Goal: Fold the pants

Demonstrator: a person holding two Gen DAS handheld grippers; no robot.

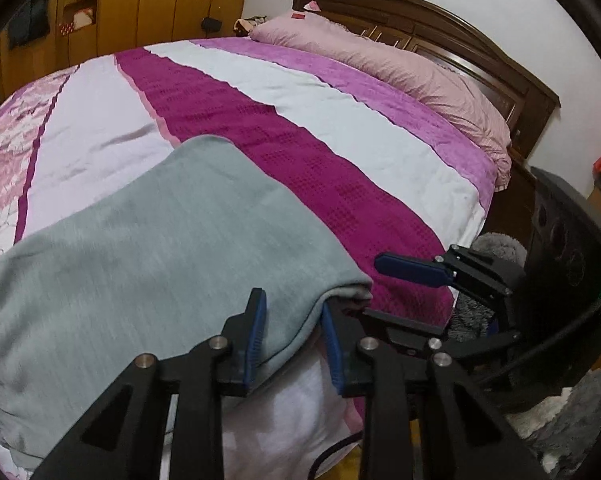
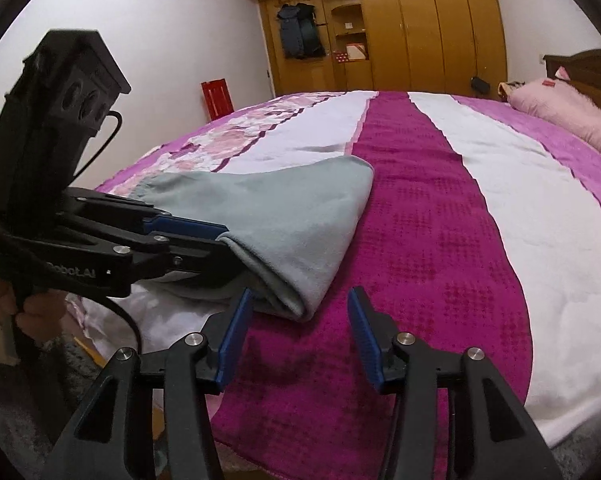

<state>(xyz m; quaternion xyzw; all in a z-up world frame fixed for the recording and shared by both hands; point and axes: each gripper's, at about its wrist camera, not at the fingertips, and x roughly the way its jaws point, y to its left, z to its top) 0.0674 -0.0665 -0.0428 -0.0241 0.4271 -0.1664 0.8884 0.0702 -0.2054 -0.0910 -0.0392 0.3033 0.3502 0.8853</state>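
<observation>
My L gripper (image 1: 292, 334) pinches the near edge of the folded grey pants (image 1: 152, 240) on the striped bedspread (image 1: 340, 128), R gripper (image 2: 300, 334) gapes empty just beside them, only readable txt "Robot.AI" on L body.

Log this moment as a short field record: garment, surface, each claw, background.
garment: grey pants, doubled over, lying near the bed's edge
surface: striped bedspread with magenta, white and purple bands
left claw: closed on the near edge of the pants
right claw: open and empty, over the magenta band beside the folded corner of the pants
background: pink pillow at the headboard
</observation>
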